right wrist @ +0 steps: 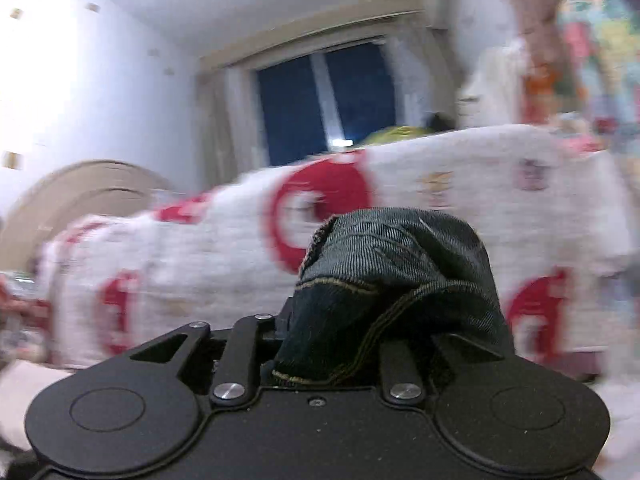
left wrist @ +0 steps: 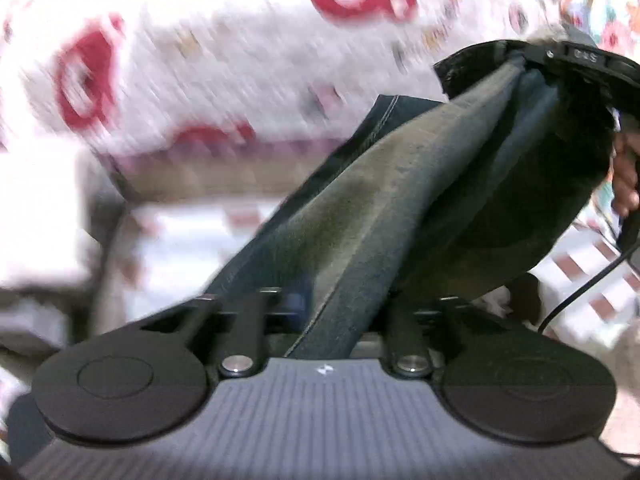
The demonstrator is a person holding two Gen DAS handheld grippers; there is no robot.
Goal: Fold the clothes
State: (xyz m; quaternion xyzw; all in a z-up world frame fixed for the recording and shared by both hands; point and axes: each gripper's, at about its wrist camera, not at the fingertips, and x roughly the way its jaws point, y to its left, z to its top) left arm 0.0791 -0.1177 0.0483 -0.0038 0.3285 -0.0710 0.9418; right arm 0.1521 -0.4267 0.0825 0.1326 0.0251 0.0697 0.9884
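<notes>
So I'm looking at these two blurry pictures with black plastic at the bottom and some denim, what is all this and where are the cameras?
There is no robot here. A person holds a hand-held two-finger gripper in each hand, with a wide-angle camera on each looking forward along its fingers. The black shapes at the bottom are the grippers' own bodies.

The left gripper's view shows dark jeans stretching from it up to the right gripper, with a hand behind it.

The right gripper's view shows bunched denim over its fingers, which hides them.

Behind lies a white blanket with red shapes on a bed, and a dark window.
</notes>
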